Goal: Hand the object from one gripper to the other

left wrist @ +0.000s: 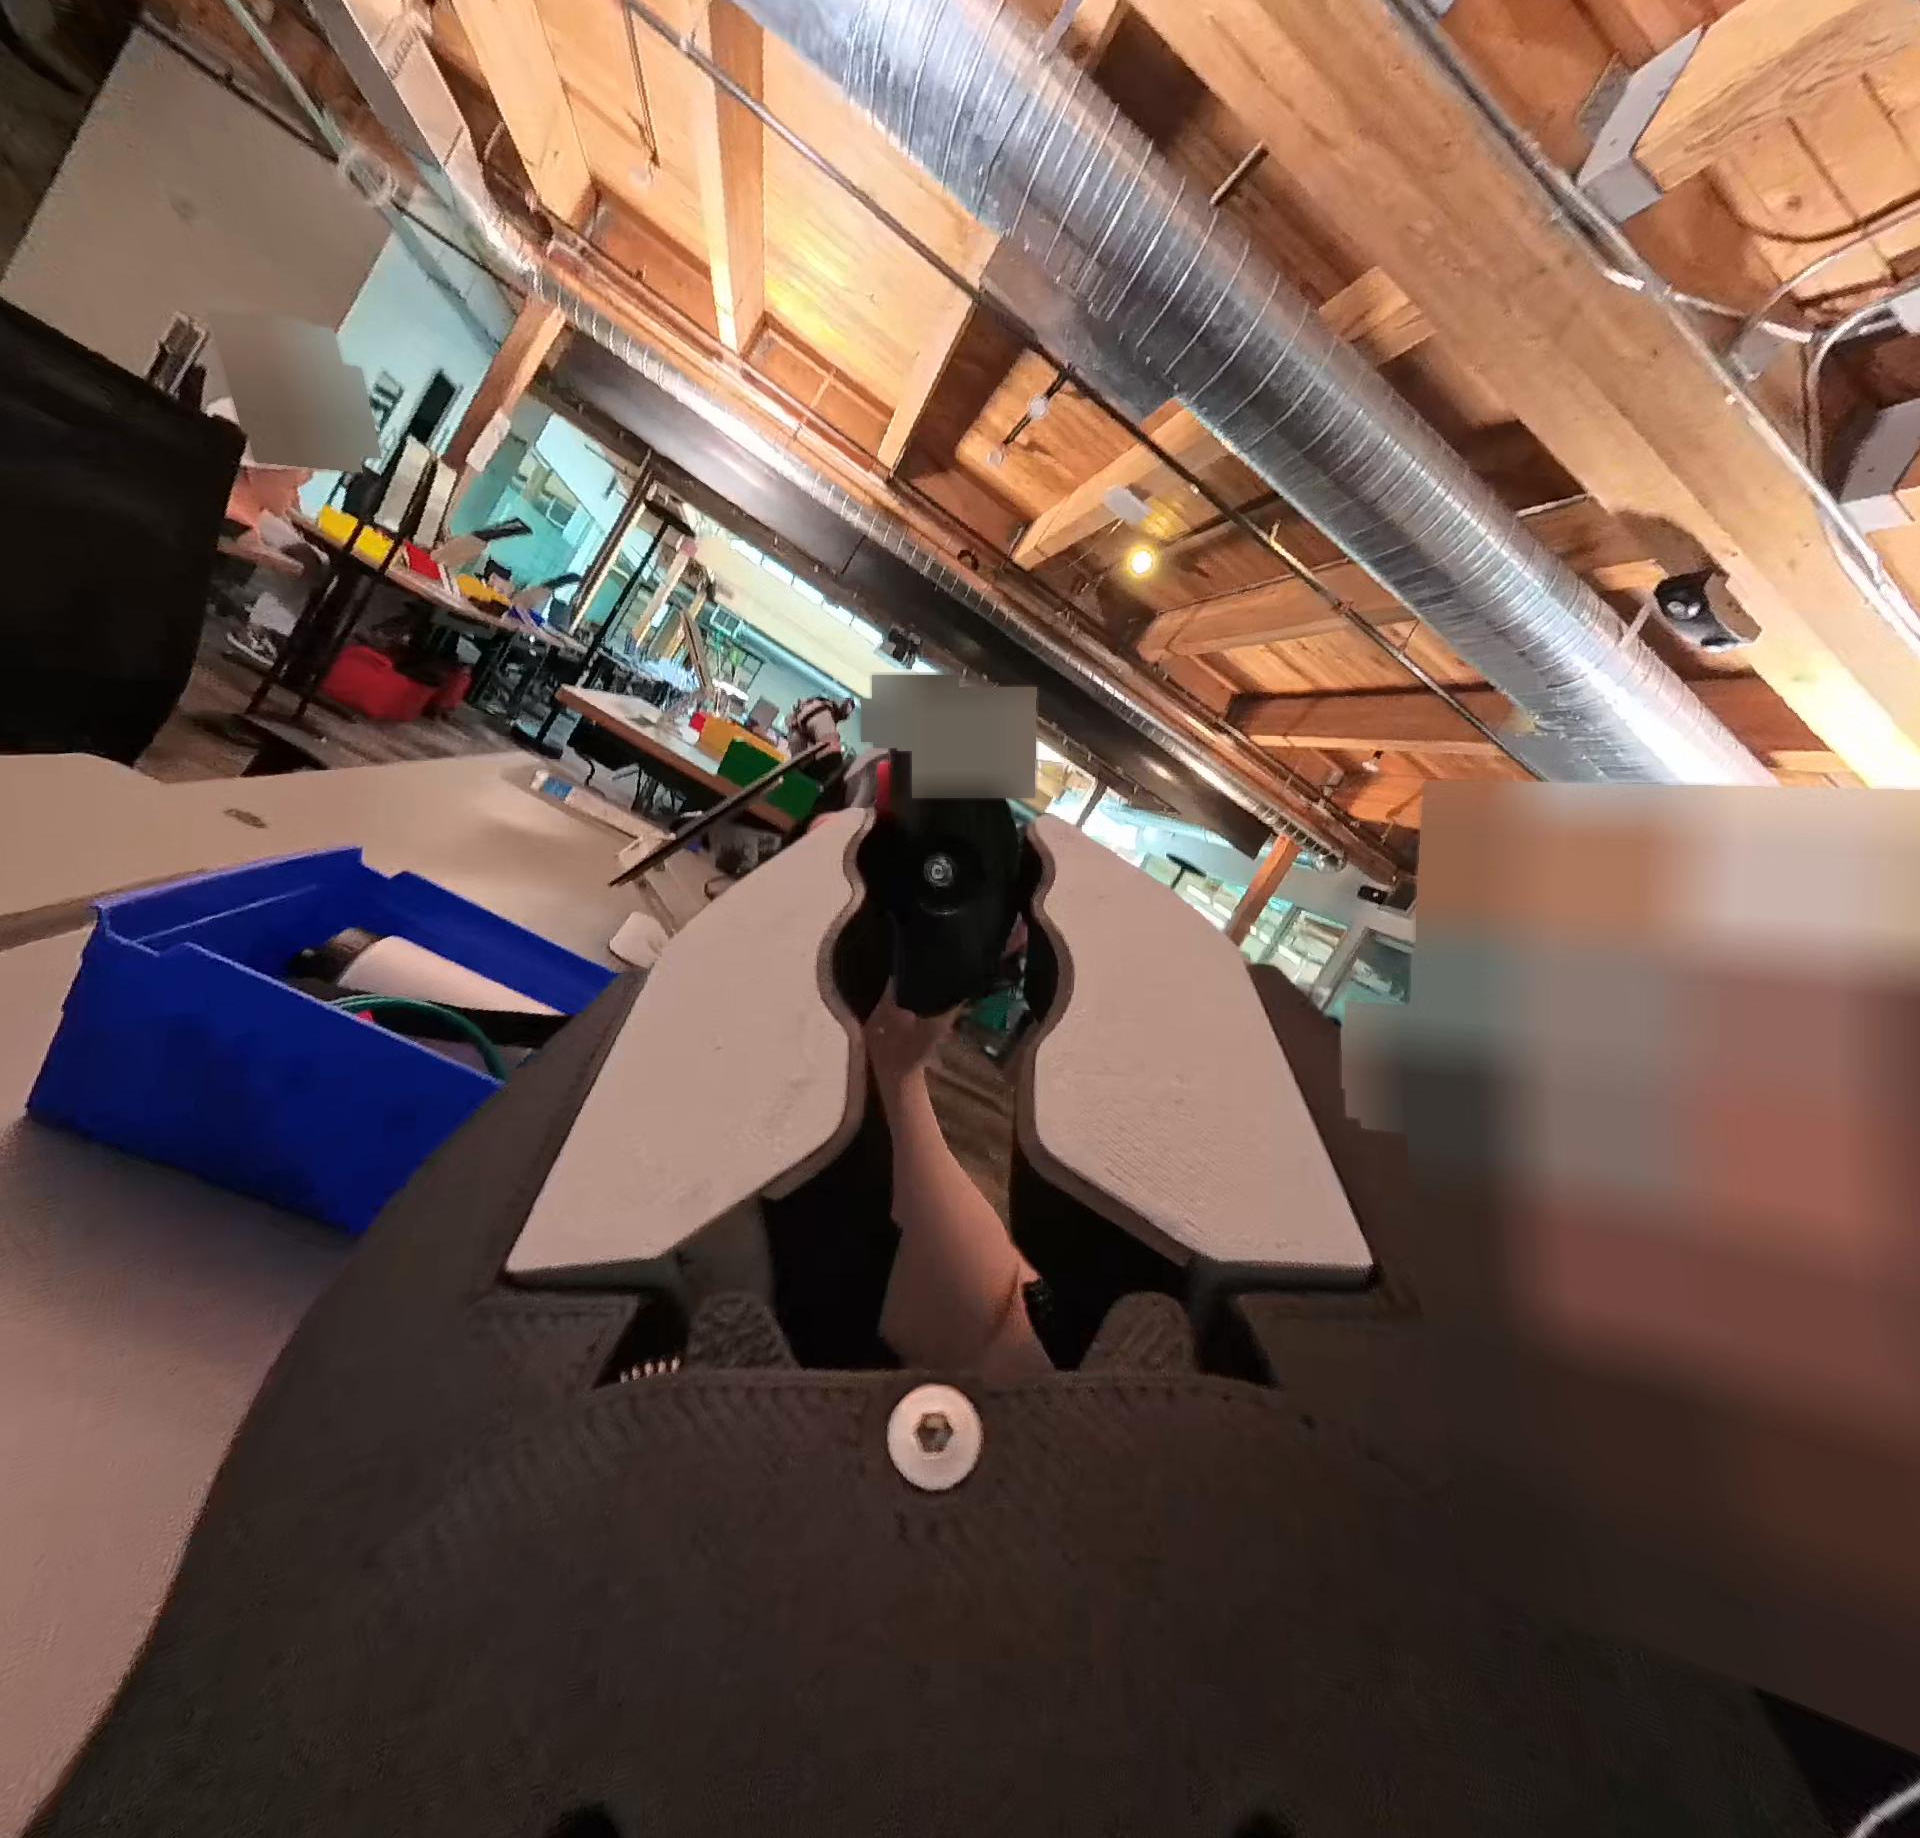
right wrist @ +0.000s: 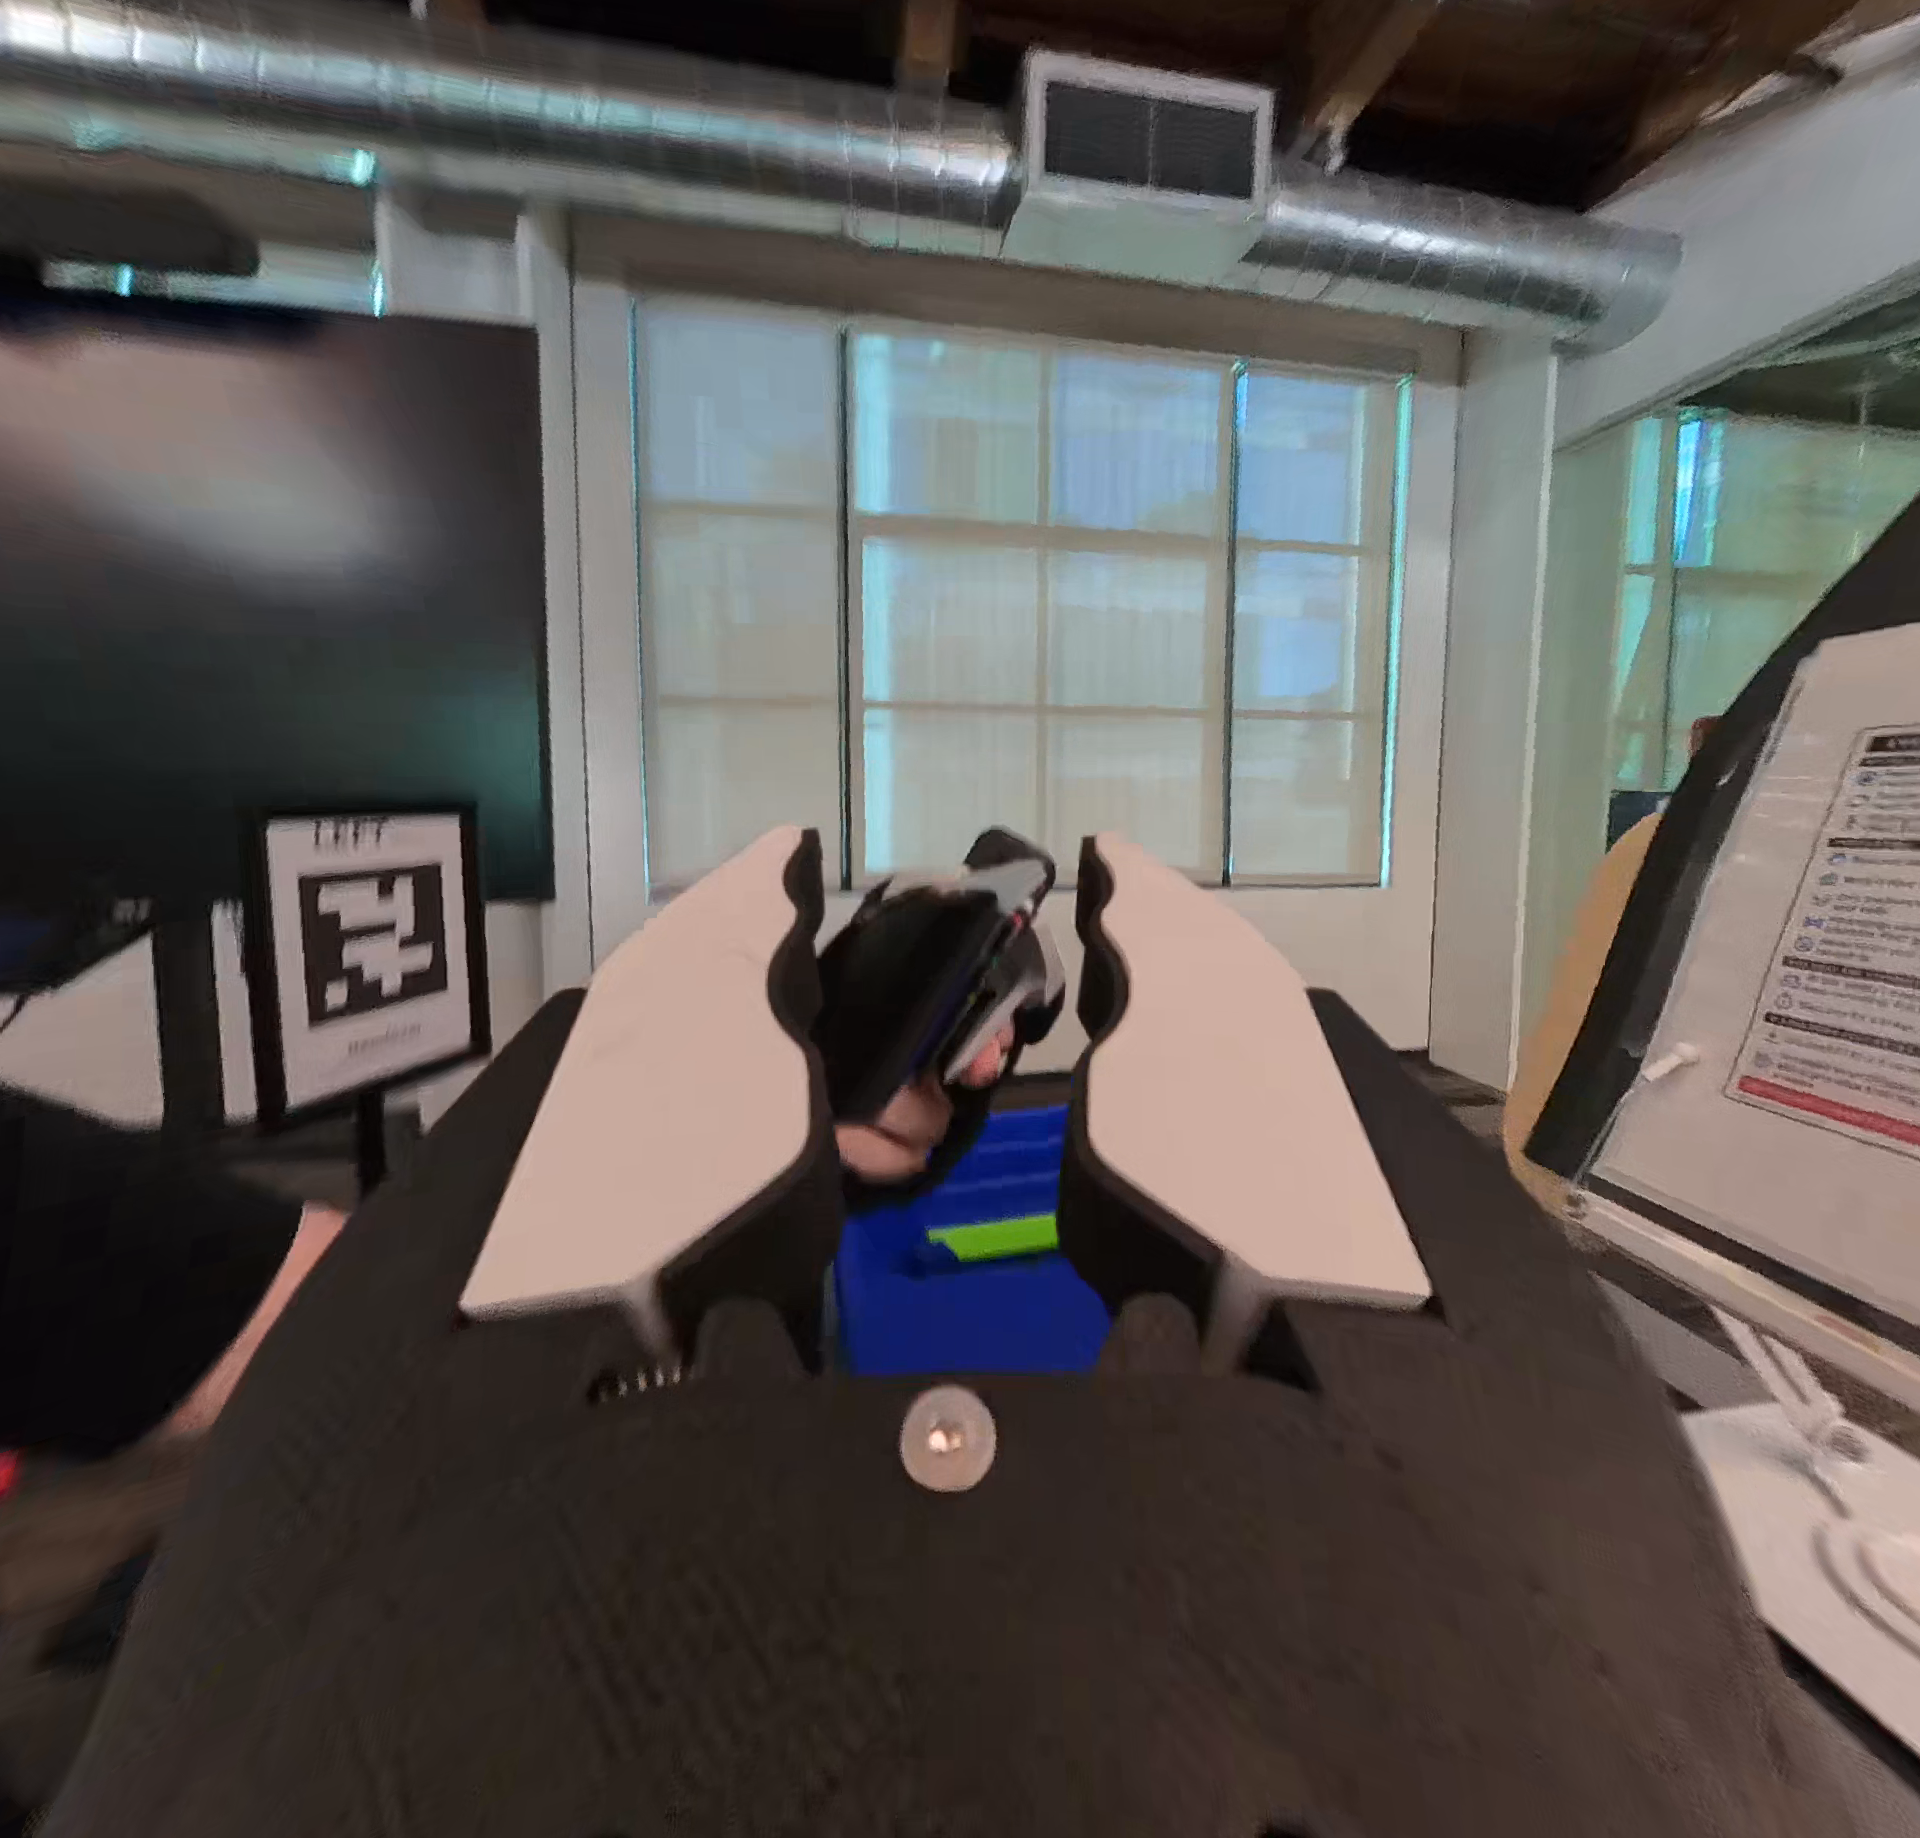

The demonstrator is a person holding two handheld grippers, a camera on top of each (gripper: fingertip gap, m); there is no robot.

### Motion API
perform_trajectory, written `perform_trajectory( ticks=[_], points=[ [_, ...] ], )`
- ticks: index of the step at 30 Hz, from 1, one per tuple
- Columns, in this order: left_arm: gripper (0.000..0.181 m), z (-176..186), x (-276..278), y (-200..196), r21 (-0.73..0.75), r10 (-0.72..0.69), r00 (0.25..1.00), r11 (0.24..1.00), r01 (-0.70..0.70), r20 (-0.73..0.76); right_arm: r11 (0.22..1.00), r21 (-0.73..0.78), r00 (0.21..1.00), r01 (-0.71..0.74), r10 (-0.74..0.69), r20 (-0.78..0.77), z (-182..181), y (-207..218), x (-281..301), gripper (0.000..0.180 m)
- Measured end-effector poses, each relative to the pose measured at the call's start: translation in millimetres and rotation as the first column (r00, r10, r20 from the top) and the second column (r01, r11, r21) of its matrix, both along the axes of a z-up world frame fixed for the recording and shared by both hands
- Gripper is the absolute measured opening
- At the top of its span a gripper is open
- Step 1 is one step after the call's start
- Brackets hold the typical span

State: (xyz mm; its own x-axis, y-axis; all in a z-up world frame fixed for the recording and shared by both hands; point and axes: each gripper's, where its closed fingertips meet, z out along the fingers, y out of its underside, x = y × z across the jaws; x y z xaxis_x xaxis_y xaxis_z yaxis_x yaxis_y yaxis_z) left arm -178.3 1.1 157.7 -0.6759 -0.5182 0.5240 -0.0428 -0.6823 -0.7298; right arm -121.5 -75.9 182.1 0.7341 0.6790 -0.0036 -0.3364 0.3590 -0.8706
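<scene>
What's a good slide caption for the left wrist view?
Left tool open, facing the other handheld tool under a timber ceiling, blue bin at left.

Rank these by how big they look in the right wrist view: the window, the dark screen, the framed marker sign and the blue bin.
1. window
2. dark screen
3. and 4. framed marker sign and blue bin: unsure, because the right gripper, open, hides part of the bin.

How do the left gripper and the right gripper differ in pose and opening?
The left gripper tilts up toward the ceiling; the right gripper faces the window, level. The left gripper's gap is narrower than the right's. Both are open and white-faced.
</scene>
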Motion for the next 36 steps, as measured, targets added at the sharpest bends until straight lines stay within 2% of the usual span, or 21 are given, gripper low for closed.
perform_trajectory(
  ticks=[1,4,8,14,19,23,25,28,30,31,33,35,36],
  points=[
    [0.022,-2,3,0,-0.008,0.014,1.000,1.000,-0.014,-0.001,1.000,0.002,0.997,0.015,-0.015,-0.069,2,4,0,0.042],
    [0.023,-7,13,-2,-0.012,0.091,0.996,0.996,-0.091,0.009,0.997,-0.049,0.953,0.063,-0.074,-0.293,-4,18,12,0.032],
    [0.022,-12,20,-3,-0.022,0.170,0.985,0.985,-0.169,0.013,0.997,-0.082,0.864,0.000,-0.041,-0.502,-12,22,29,0.027],
    [0.023,-13,23,-8,0.017,0.246,0.969,0.969,-0.247,0.033,0.986,-0.164,0.811,-0.041,-0.063,-0.582,-21,30,33,0.027],
    [0.023,-11,23,-11,0.053,0.260,0.965,0.964,-0.262,0.038,0.981,-0.188,0.826,-0.055,-0.061,-0.560,-21,29,33,0.026],
    [0.024,-19,28,-20,0.169,0.233,0.972,0.959,-0.228,-0.013,0.979,-0.202,0.900,-0.026,-0.065,-0.431,-15,25,39,0.025],
    [0.028,-20,29,-16,0.251,0.296,0.955,0.925,-0.285,-0.003,0.980,-0.199,0.907,0.009,-0.092,-0.410,-9,20,53,0.025],
    [0.048,-19,25,7,0.403,0.482,0.875,0.794,-0.454,0.036,0.961,-0.171,0.935,0.218,-0.256,-0.247,2,5,95,0.025],
    [0.051,-13,17,19,0.476,0.560,0.825,0.707,-0.524,0.077,0.893,-0.166,0.906,0.417,-0.424,-0.007,-2,-4,127,0.023],
    [0.050,-8,12,22,0.499,0.579,0.810,0.676,-0.542,0.095,0.842,-0.136,0.852,0.522,-0.505,0.138,-9,-8,142,0.025],
    [0.049,1,2,26,0.526,0.594,0.794,0.637,-0.564,0.131,0.723,-0.004,0.660,0.691,-0.629,0.411,-30,-16,169,0.025],
    [0.045,8,-7,28,0.531,0.593,0.790,0.623,-0.574,0.158,0.632,0.067,0.462,0.772,-0.631,0.624,-62,-17,194,0.025],
    [0.044,11,-11,30,0.526,0.594,0.787,0.622,-0.580,0.166,0.634,0.093,0.394,0.768,-0.582,0.712,-81,-17,199,0.025]
  ],
)
